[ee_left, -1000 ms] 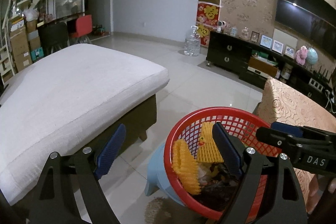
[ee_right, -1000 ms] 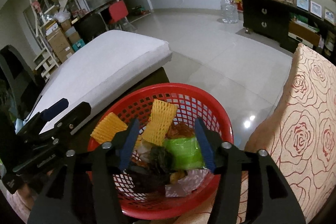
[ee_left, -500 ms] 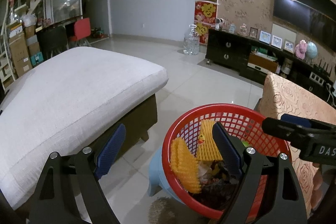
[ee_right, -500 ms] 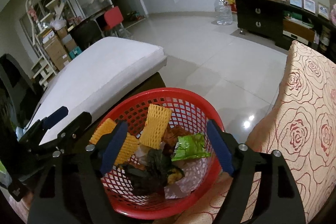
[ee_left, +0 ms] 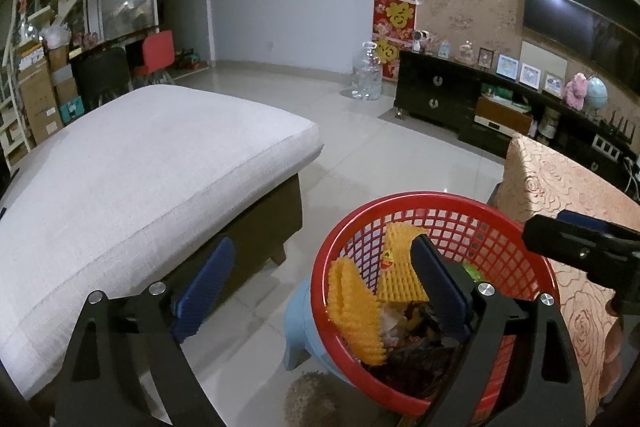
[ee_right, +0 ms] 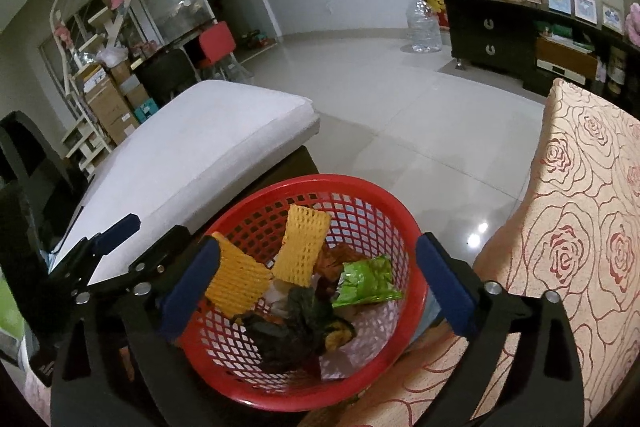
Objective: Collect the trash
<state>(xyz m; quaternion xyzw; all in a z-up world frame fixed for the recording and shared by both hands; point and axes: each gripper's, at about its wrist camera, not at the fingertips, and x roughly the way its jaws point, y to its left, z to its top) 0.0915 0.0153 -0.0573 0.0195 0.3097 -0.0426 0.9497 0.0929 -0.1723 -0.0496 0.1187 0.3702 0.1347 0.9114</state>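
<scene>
A red mesh basket (ee_right: 320,183) holds two yellow foam nets (ee_right: 304,247), a green wrapper (ee_right: 366,281) and dark scraps. My right gripper (ee_right: 316,245) hovers just above the basket, its jaws opening wide; the trash lies loose below them and neither pad touches it. In the left wrist view the basket (ee_left: 420,197) sits at lower right on a pale blue stool (ee_left: 304,323). My left gripper (ee_left: 322,245) straddles the basket's left rim with its jaws opening and nothing held; its right finger (ee_left: 436,283) is over the trash.
A white cushioned ottoman (ee_left: 140,167) stands to the left of the basket. A rose-patterned cloth surface (ee_right: 580,207) borders it on the right. Pale tiled floor (ee_left: 360,147) stretches to a dark TV cabinet (ee_left: 460,103) and a water jug (ee_left: 366,79).
The right jaws spread from around the green wrapper, which now lies loose in the basket. The left jaws stand slightly wider. Both hands stayed about where they were.
</scene>
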